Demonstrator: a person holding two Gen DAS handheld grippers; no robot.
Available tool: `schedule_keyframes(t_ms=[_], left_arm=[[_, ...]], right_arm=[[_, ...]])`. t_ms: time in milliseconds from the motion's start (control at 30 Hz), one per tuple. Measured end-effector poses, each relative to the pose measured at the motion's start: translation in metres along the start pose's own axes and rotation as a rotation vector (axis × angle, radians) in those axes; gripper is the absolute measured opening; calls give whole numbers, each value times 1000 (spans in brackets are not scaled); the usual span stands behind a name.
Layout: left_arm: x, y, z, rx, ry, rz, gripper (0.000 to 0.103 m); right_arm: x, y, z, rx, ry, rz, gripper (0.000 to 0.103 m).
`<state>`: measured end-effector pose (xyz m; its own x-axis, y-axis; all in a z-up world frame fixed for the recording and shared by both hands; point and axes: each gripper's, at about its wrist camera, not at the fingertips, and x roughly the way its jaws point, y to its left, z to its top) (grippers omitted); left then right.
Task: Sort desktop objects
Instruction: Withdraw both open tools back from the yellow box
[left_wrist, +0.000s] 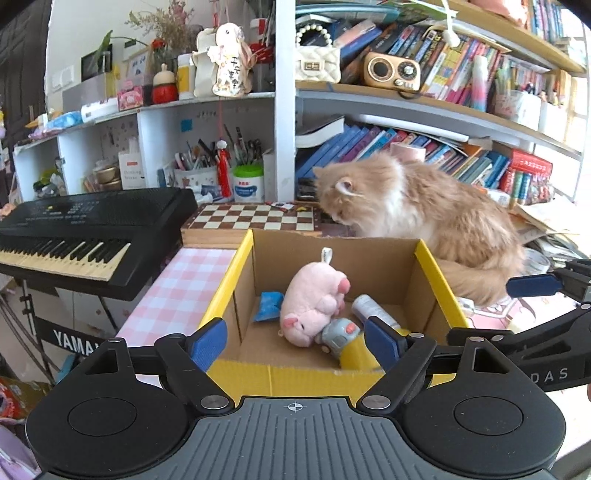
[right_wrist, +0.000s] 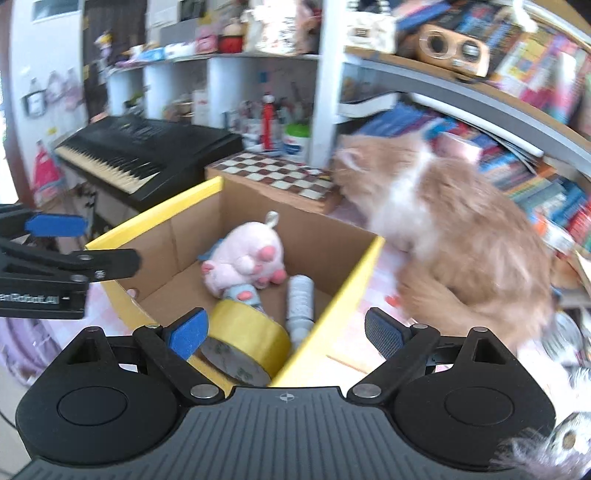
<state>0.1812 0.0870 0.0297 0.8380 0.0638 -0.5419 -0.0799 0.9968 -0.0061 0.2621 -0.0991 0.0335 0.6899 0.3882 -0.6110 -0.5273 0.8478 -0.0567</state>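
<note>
Both grippers over box, nothing held.
Left gripper (left_wrist: 295, 341) and right gripper (right_wrist: 286, 332) jaws spread; pink plush (left_wrist: 314, 302) lies in cardboard box (left_wrist: 332, 254).

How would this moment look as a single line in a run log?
left gripper: open, empty | right gripper: open, empty | box: pig, tape, bottle, toy mouse | cat: beside box
</note>
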Motion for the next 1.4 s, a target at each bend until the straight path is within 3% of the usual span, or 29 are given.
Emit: schedule_keyframes(t_ms=[633, 1100, 1400], left_arm=[[-66, -4, -73, 32, 83, 2, 85], [-85, -8, -105, 45, 112, -4, 85], [-89, -14, -110, 82, 112, -46, 86]], right_arm=[[-78, 42, -83, 145, -12, -158, 91], [-96, 80, -124, 141, 43, -165, 91], [-102, 86, -130, 135, 43, -183, 92]])
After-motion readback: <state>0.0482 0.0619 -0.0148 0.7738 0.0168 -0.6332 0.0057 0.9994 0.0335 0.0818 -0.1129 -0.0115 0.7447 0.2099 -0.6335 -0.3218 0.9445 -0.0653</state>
